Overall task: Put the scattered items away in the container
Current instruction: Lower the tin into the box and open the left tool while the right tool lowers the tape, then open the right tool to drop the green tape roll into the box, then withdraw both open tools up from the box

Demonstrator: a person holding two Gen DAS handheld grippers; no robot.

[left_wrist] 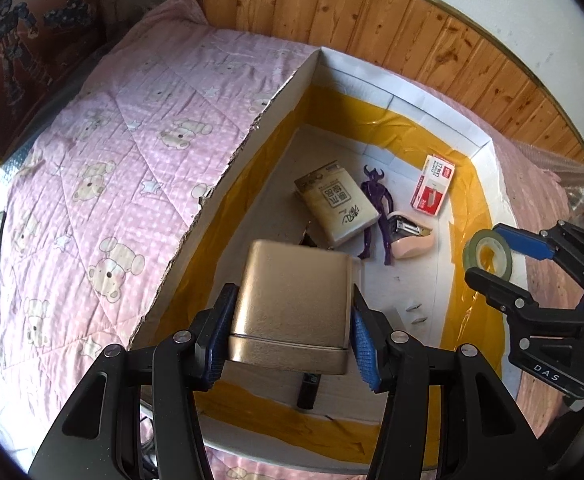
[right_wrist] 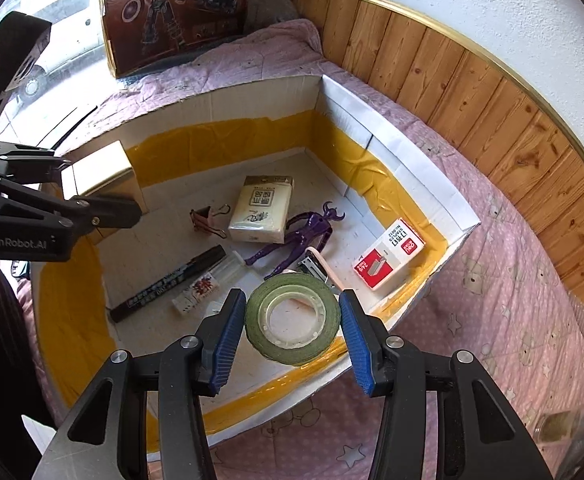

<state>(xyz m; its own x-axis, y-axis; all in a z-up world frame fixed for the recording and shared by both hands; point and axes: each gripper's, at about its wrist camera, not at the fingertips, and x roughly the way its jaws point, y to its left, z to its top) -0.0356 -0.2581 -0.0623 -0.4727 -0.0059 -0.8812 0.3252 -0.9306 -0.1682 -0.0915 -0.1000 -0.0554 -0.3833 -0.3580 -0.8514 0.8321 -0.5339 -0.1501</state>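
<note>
Left gripper (left_wrist: 292, 320): clamps the gold tin (left_wrist: 292, 300) by its two flat sides, above the near-left part of the box (right_wrist: 392, 140) on the bed (left_wrist: 91, 160).
Gold tin: looks rigid and smooth, likely slippery; the side hold suits it.
Right gripper (right_wrist: 292, 320): closed on the tape roll (right_wrist: 292, 318) across its outer rim, over the box's near-right wall.
Tape roll: light, stiff ring; could pivot between the pads.
Box floor: tissue pack (right_wrist: 261, 216), purple figure (right_wrist: 300, 236), staple box (right_wrist: 388, 254) already lie inside.
</note>
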